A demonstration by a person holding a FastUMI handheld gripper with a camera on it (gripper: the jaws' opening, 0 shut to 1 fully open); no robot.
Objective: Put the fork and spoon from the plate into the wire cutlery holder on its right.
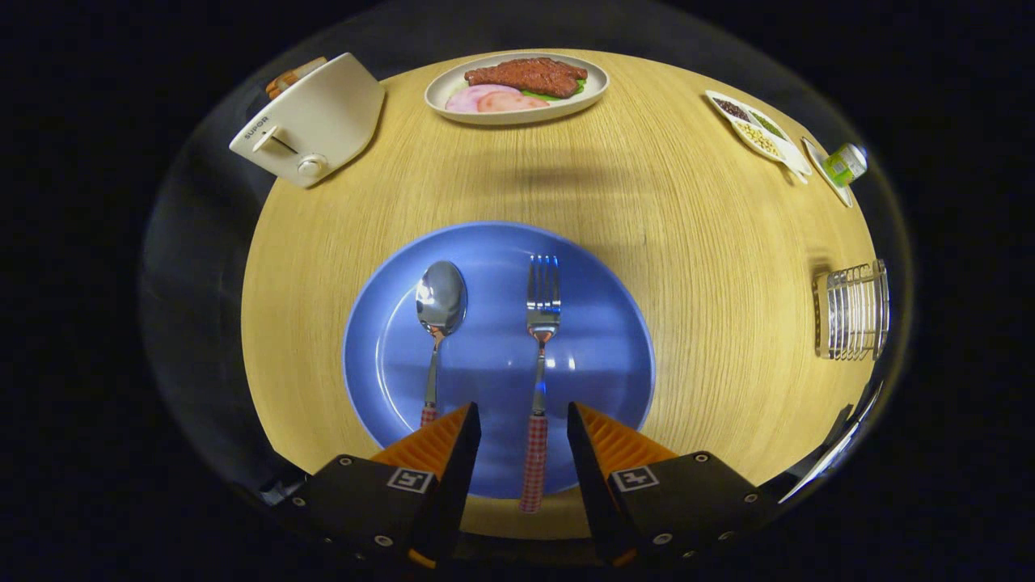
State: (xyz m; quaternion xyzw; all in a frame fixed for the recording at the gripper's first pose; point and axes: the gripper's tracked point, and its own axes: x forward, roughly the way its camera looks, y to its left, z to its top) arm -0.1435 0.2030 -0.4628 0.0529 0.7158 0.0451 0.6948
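The fork [540, 356] lies on the blue plate [614, 323] with its long axis running straight away from the gripper [524, 420]: checked handle nearest, tines pointing off ahead. That handle sits right in the gap between the two fingers, which are spread apart and touch neither side of it. So, as I judge it, the closing line of the fingers already crosses the handle squarely and little turning should be needed, though how far above it they hang I cannot tell.

The spoon [437, 323] lies parallel just to the left, its handle end tucked behind the left finger [441, 440].

The wire cutlery holder [853, 309] stands well off to the right on the wooden table [711, 267], beyond the plate's rim.
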